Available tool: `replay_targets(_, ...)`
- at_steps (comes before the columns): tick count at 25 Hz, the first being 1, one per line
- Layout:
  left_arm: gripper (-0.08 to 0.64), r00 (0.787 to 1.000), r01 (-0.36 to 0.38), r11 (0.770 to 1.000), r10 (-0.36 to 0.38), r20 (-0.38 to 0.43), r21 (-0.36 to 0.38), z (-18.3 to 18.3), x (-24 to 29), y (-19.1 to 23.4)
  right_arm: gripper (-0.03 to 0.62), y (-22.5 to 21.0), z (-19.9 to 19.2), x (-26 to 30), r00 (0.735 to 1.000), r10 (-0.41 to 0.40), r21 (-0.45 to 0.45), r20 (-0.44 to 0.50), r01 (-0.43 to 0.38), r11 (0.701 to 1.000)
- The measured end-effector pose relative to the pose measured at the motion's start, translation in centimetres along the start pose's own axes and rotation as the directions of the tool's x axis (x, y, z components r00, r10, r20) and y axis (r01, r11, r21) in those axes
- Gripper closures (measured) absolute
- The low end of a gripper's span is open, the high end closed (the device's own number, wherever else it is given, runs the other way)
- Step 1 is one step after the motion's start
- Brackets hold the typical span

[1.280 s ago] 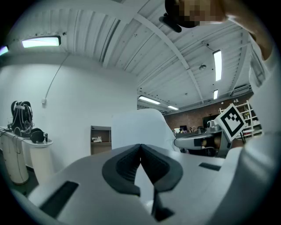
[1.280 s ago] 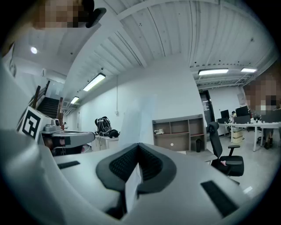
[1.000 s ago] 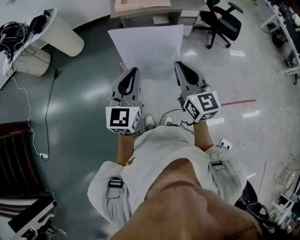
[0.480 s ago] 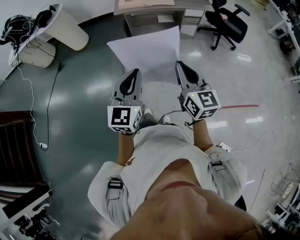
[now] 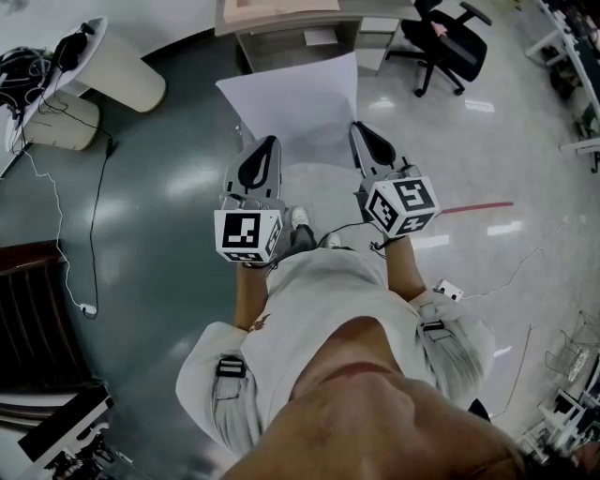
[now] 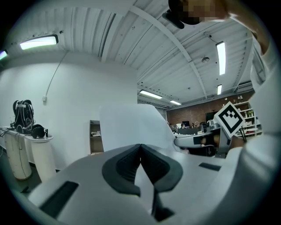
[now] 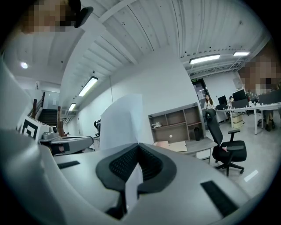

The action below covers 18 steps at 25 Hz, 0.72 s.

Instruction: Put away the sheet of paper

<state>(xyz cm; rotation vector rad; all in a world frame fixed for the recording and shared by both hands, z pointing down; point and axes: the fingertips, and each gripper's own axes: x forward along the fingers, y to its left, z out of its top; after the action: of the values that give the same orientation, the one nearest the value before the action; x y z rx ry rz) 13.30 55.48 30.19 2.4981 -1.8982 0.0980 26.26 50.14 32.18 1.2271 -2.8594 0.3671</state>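
Note:
A white sheet of paper (image 5: 295,108) hangs flat in the air over the floor, held by its near edge at both corners. My left gripper (image 5: 266,143) is shut on the near left corner, my right gripper (image 5: 360,129) on the near right corner. In the left gripper view the sheet (image 6: 127,125) rises from between the dark pads of the left gripper (image 6: 140,147). The right gripper view shows the same sheet (image 7: 123,121) pinched in the right gripper (image 7: 138,146). The sheet's far edge reaches toward a desk.
A desk with shelves (image 5: 281,21) stands straight ahead, with papers on its top. A black office chair (image 5: 450,42) is to its right. A white round stand (image 5: 117,66) and floor cables (image 5: 58,216) lie to the left. A dark wooden piece (image 5: 28,319) sits at the near left.
Both grippers keep their hold on the sheet. The room shifts slightly in view as the person steps, and a shoe shows below the grippers.

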Motion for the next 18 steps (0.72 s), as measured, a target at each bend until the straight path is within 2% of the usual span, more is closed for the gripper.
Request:
replay_targets(10,0.538,0.998,0.058,0.998,-0.058,0.011,-0.009,0.0,4.2,7.3,0.572,0.3,0.7,7.3,0.998,-0.069,-0.011,-0.011,0.069,0.998)
replay_targets(18,0.538,0.995,0.104,0.995,-0.104,0.004,-0.012,-0.7,5.7,11.5,0.572,1.7,0.4,10.8,0.994,-0.109,0.005,-0.008,0.109,0.994)
